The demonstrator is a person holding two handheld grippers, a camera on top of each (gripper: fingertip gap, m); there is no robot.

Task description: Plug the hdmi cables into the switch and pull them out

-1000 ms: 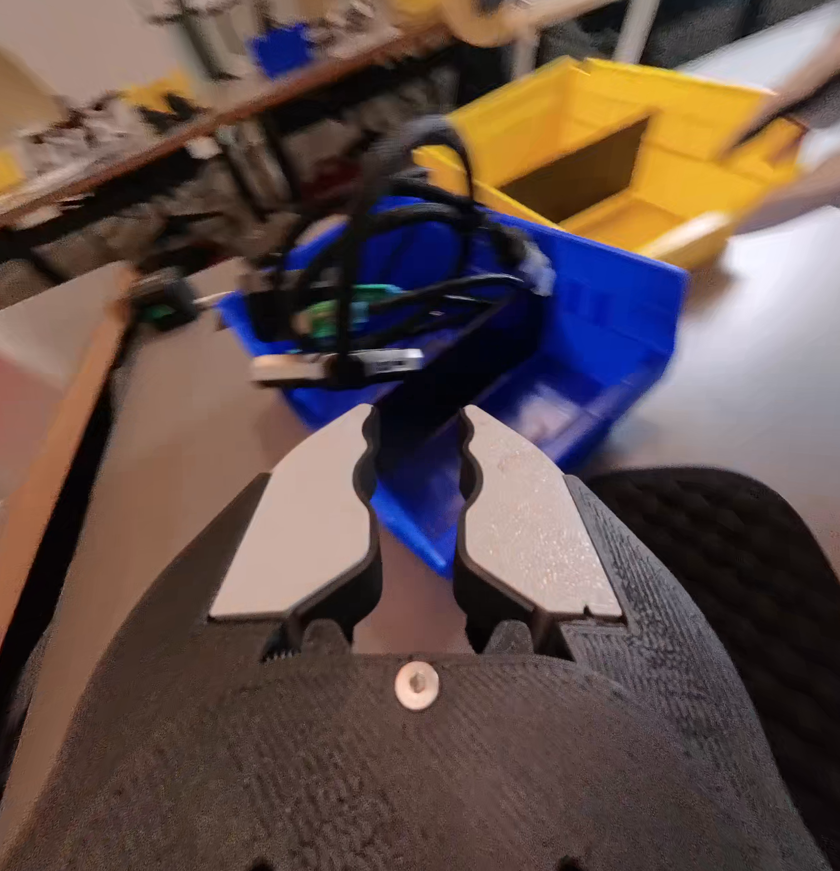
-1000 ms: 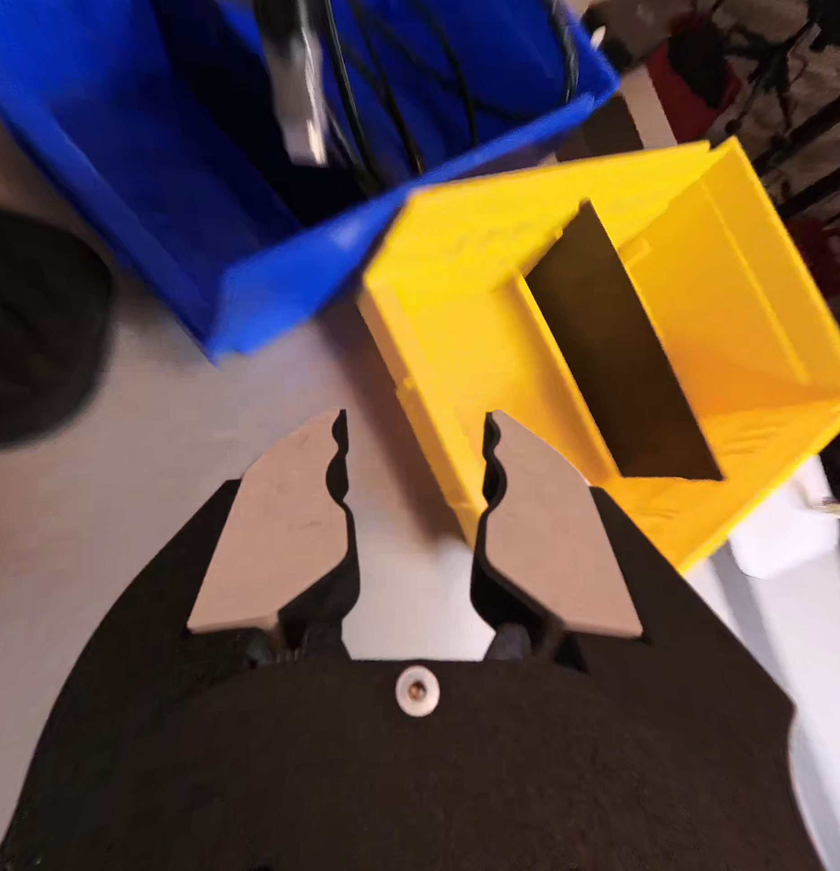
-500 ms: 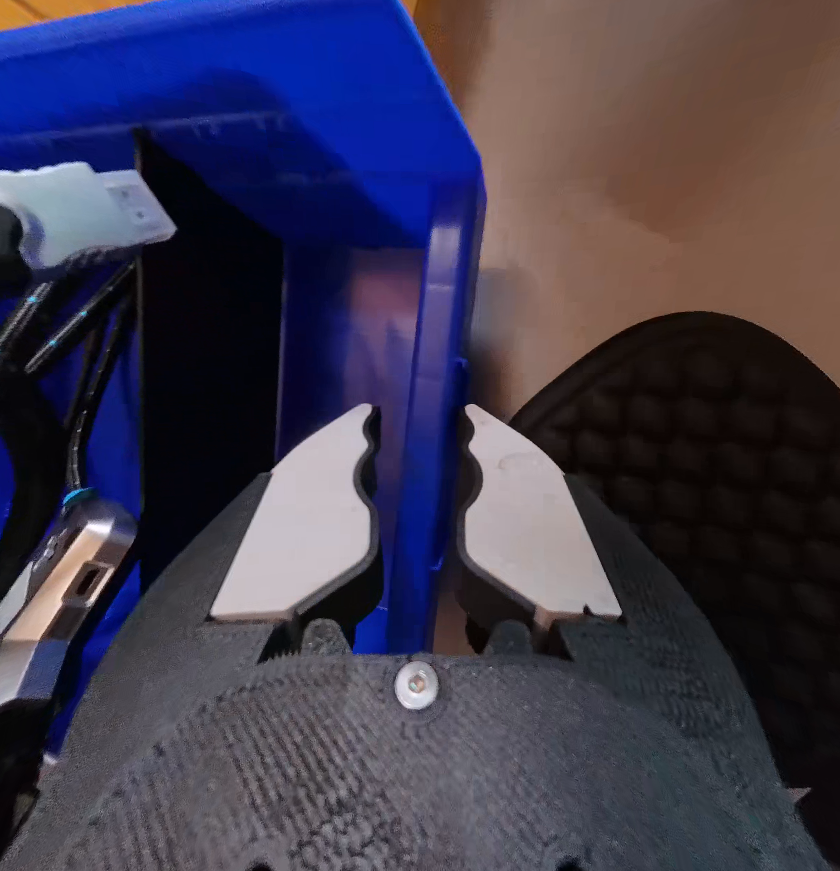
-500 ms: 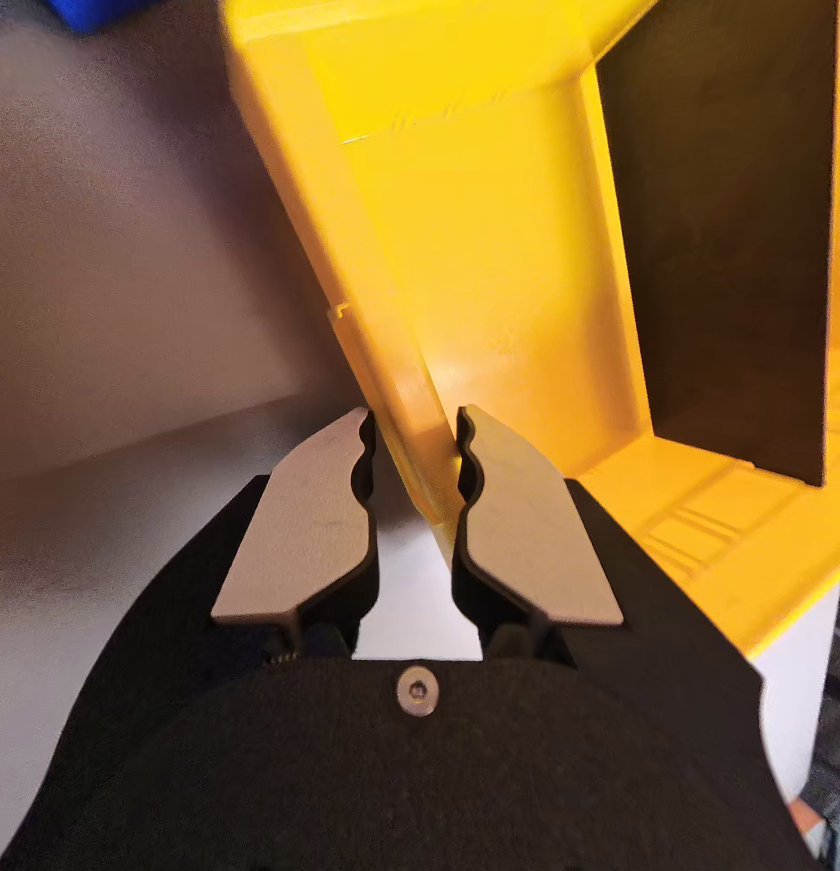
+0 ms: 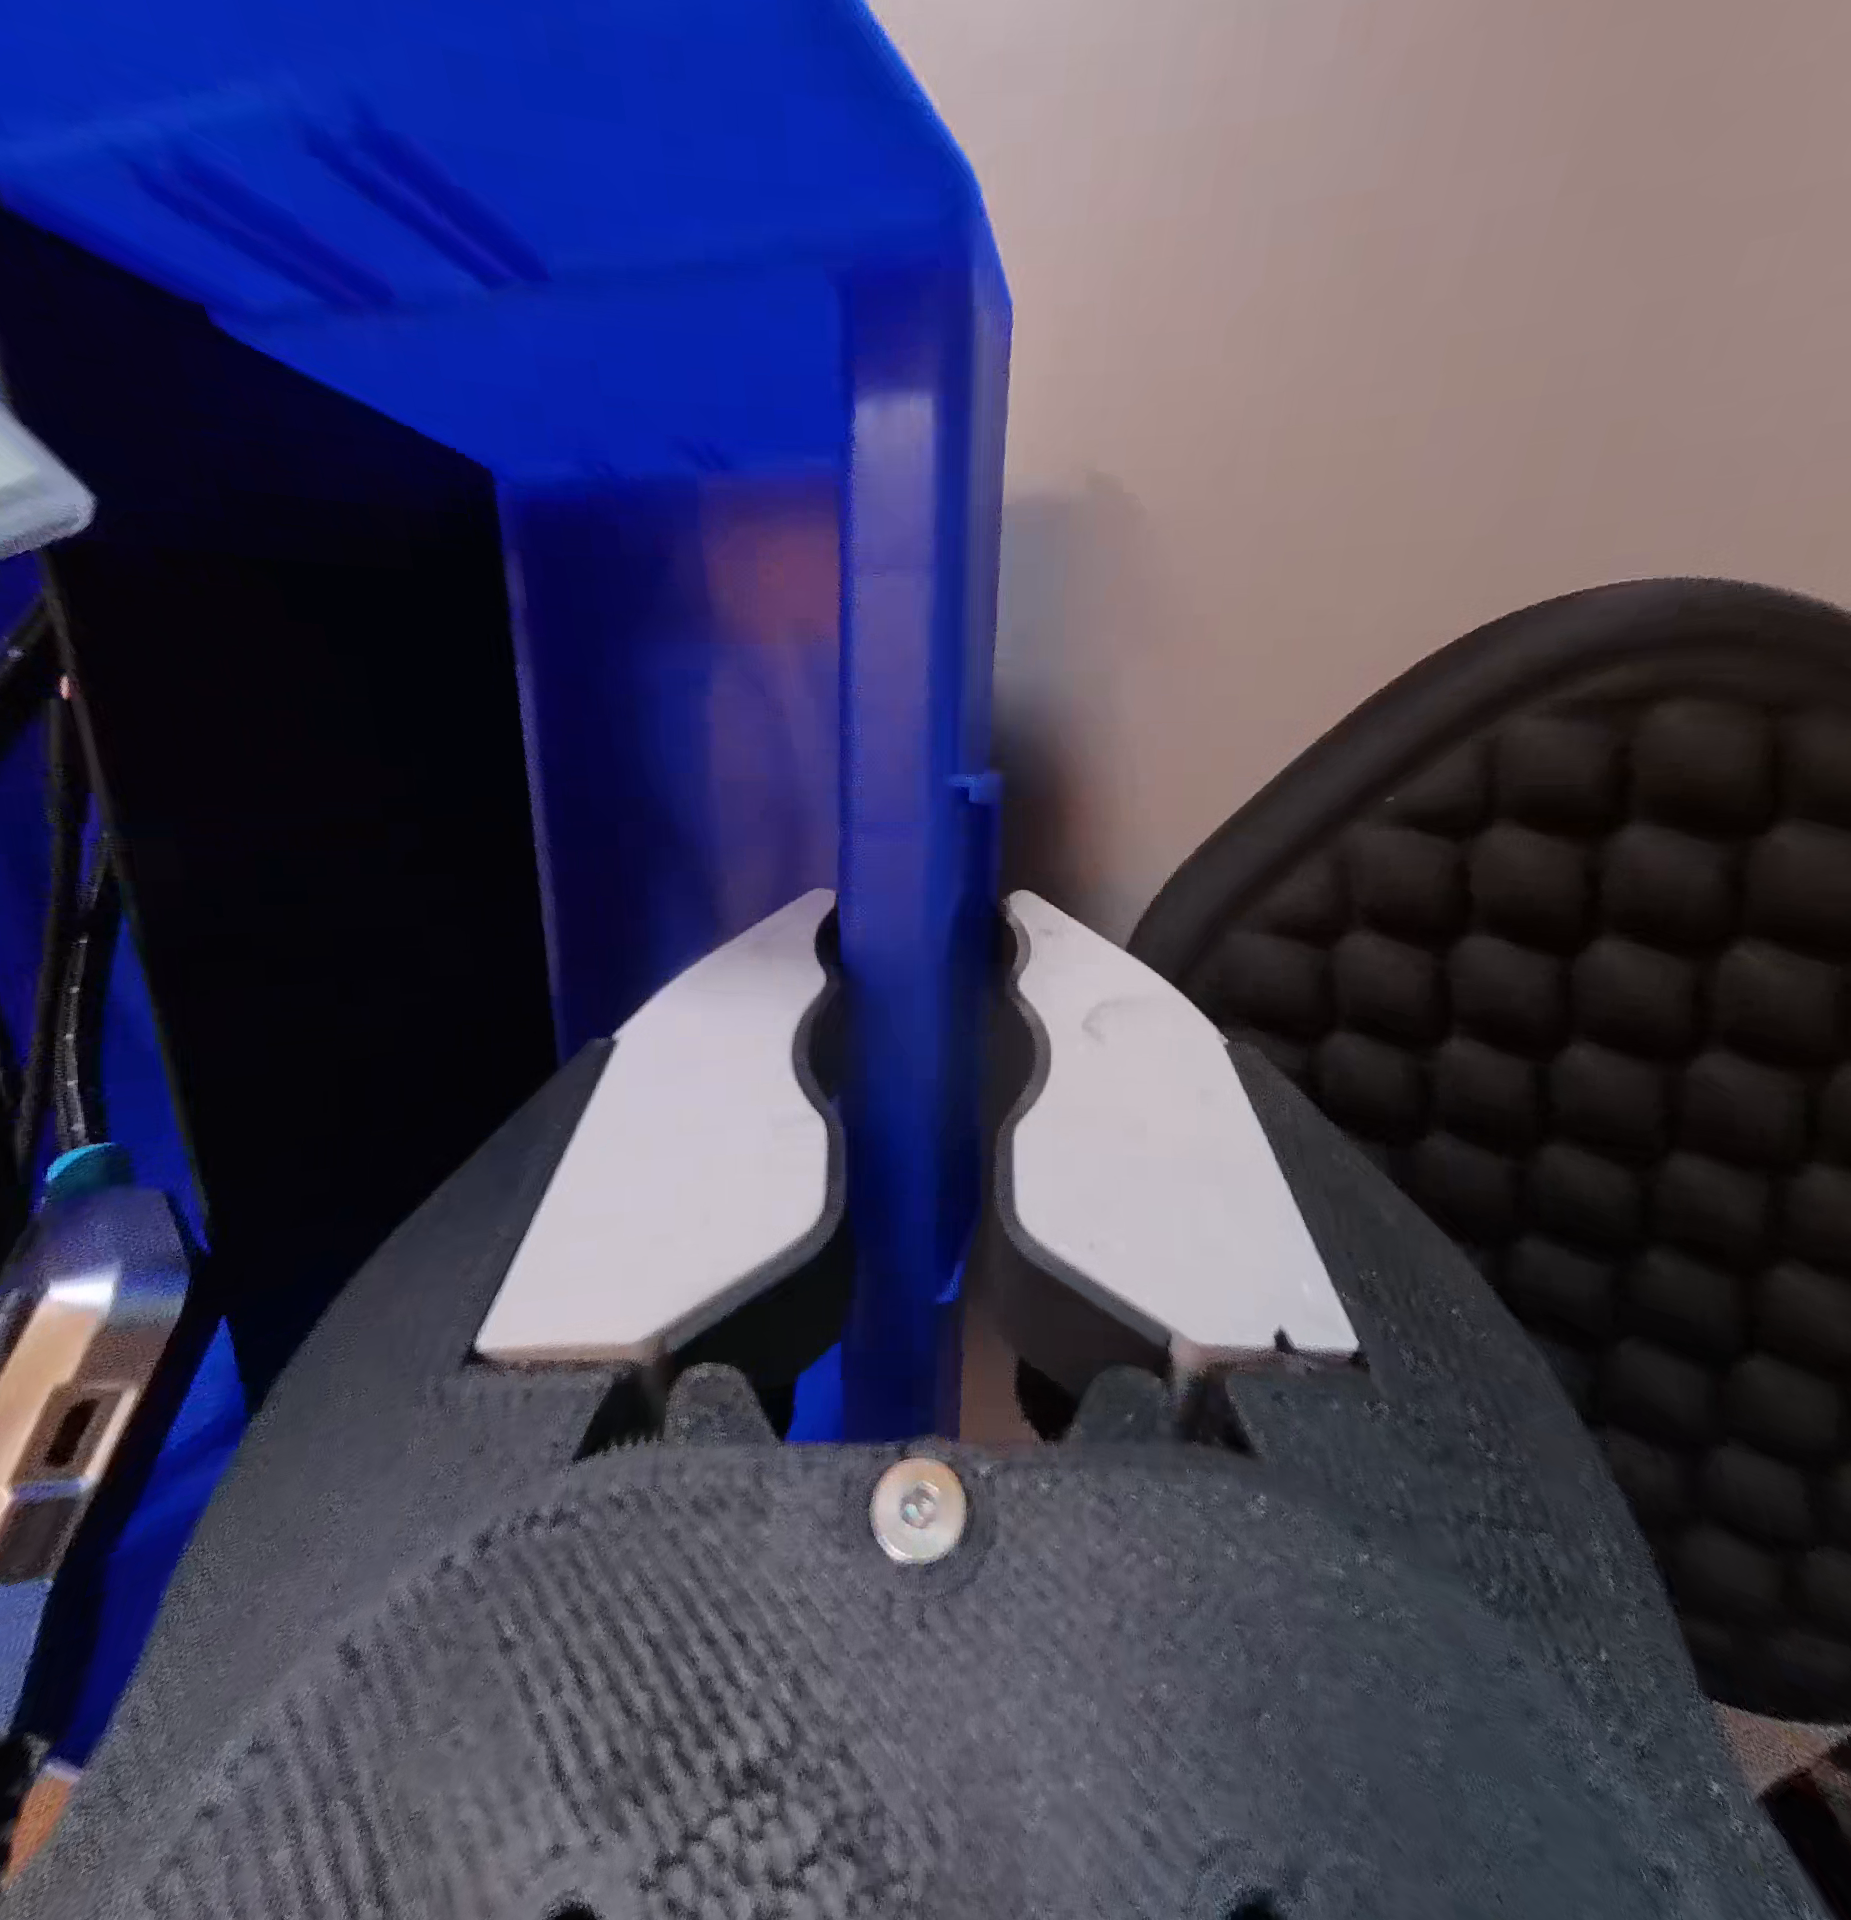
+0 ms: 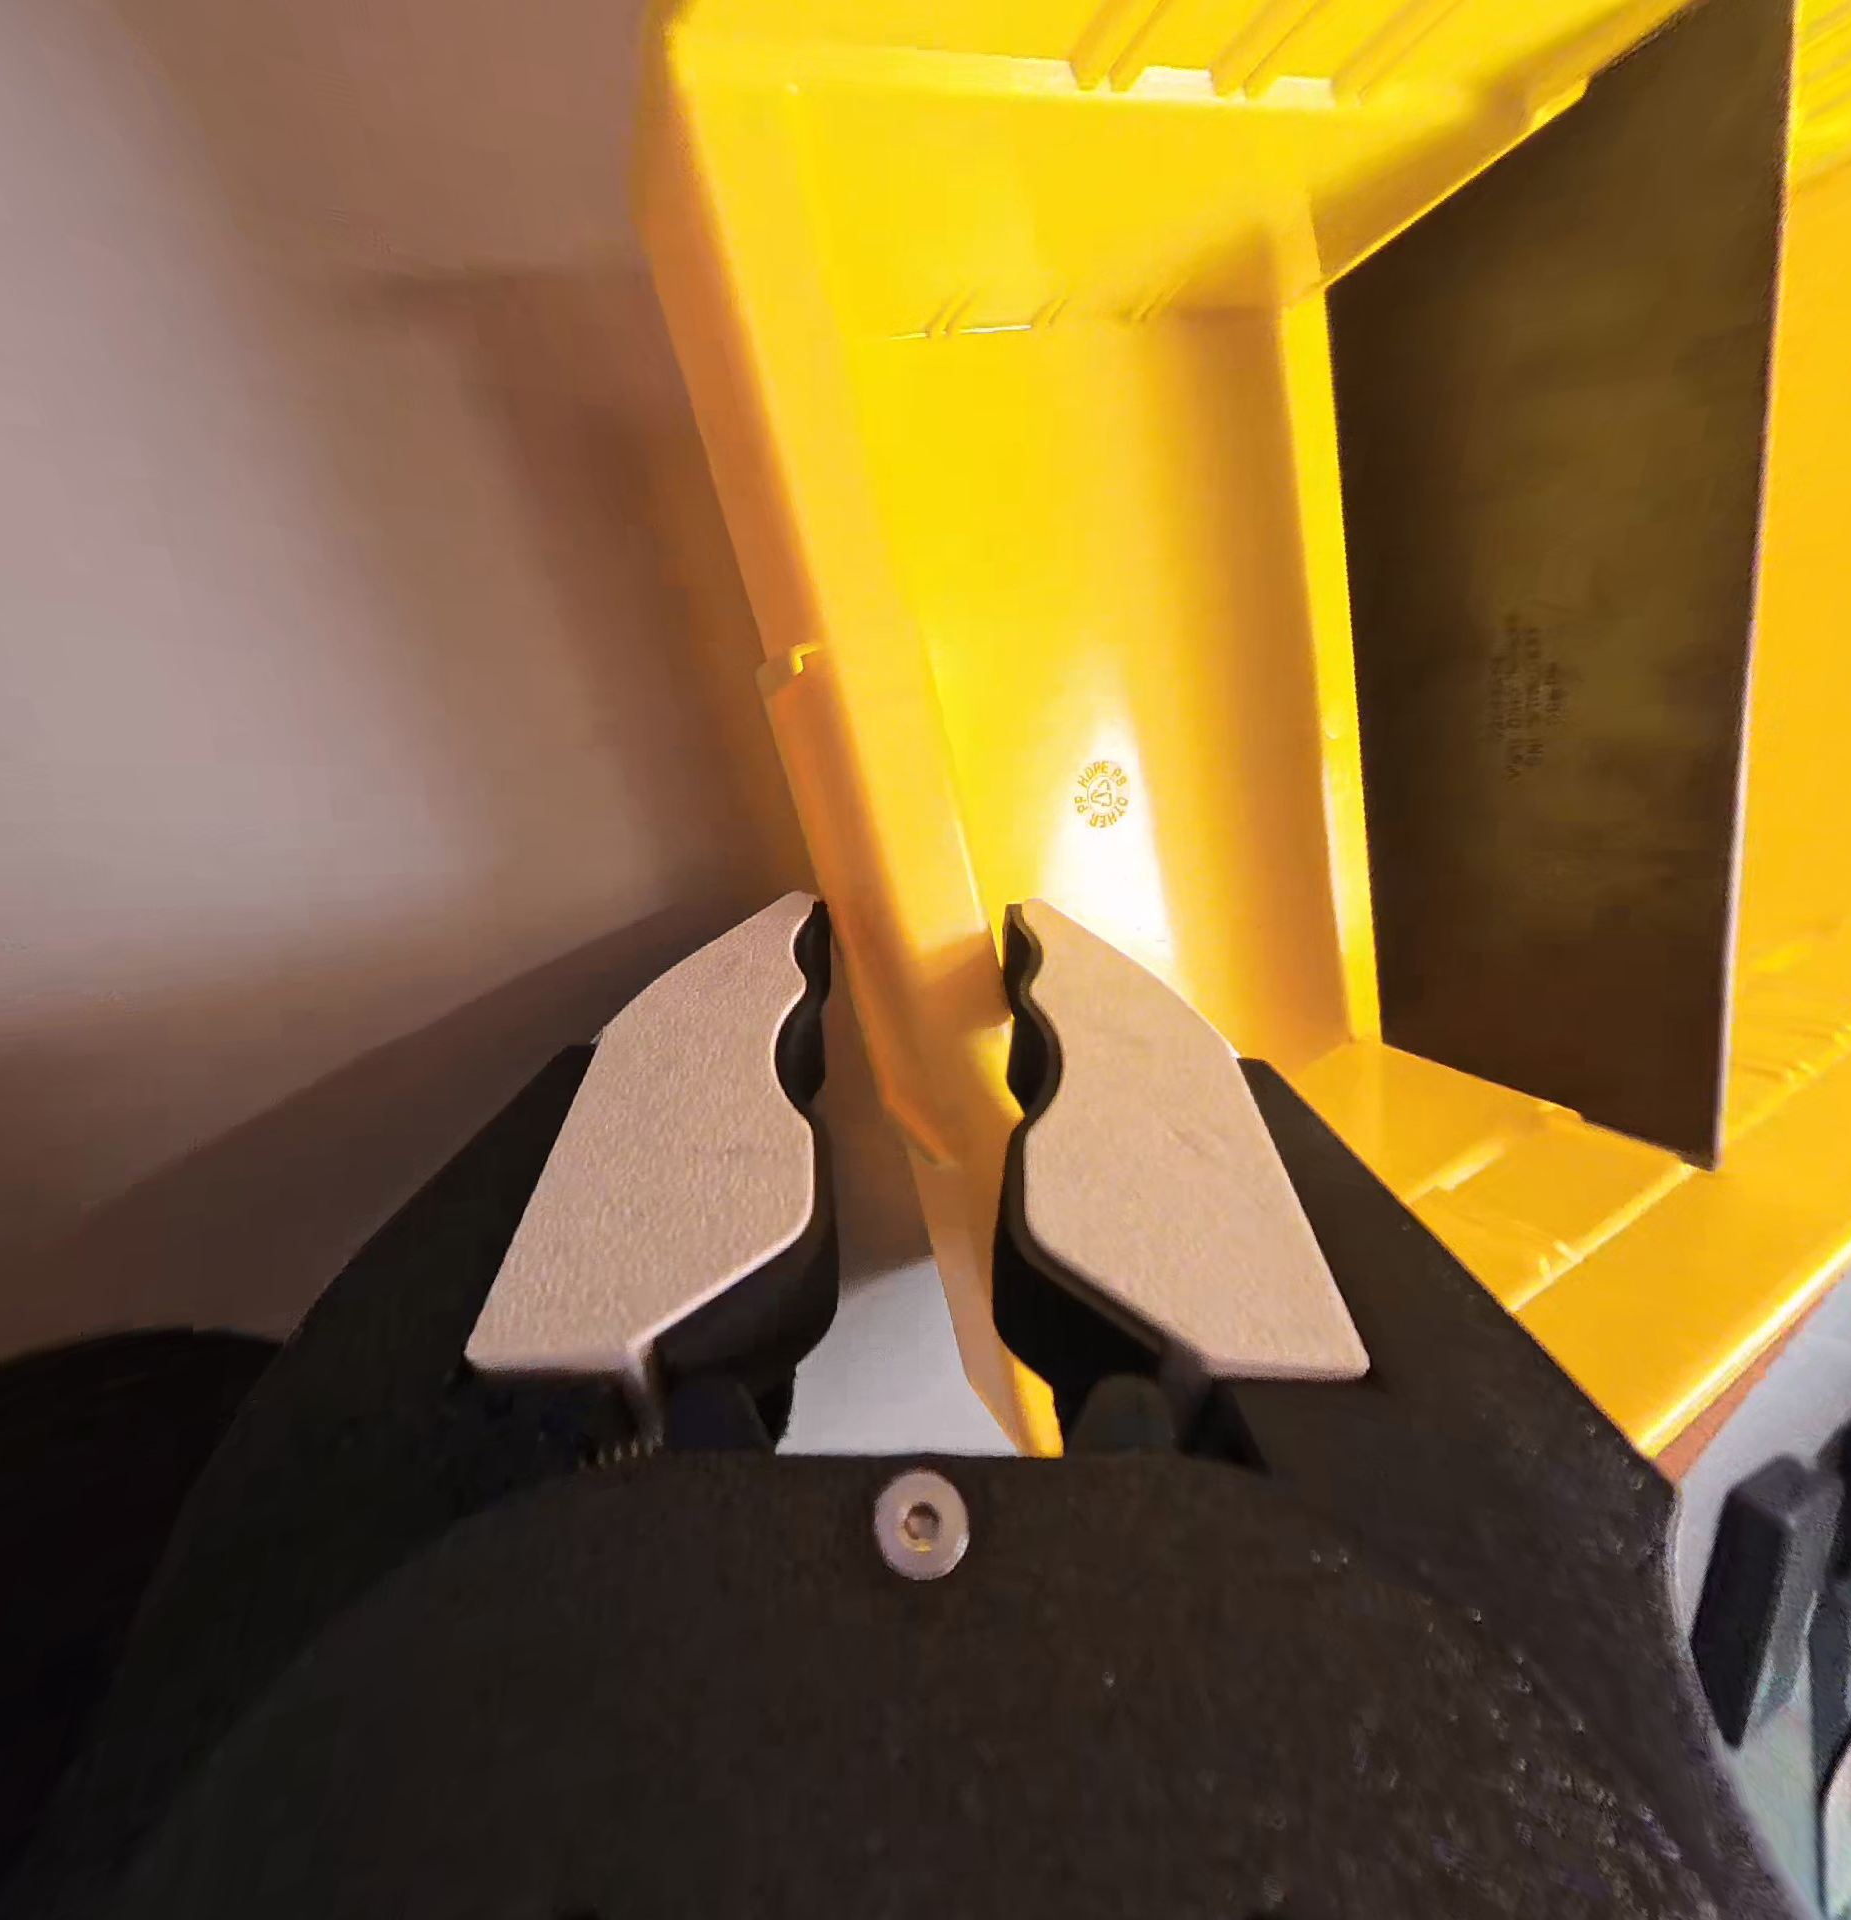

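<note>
In the left wrist view my left gripper (image 5: pixel 919 925) is shut on the right side wall of a blue bin (image 5: pixel 692 312), one finger inside and one outside. Inside the bin, at the far left, lie a silver switch box (image 5: pixel 59 1382), black cables (image 5: pixel 69 831) and a pale connector (image 5: pixel 7 488). In the right wrist view my right gripper (image 6: pixel 913 925) is shut on the left side wall of a yellow bin (image 6: pixel 1056 520), with both fingertips against the wall. The yellow bin holds only a dark divider plate (image 6: pixel 1555 623).
A black dimpled pad (image 5: pixel 1575 987) lies on the table just right of the blue bin and shows at the lower left of the right wrist view (image 6: pixel 69 1455). Pale tabletop (image 6: pixel 277 520) lies between the bins. Dark objects (image 6: pixel 1783 1558) sit past the table edge.
Both grippers came down from above the table onto the bin walls. The left jaws have narrowed onto the blue wall and the right jaws onto the yellow wall.
</note>
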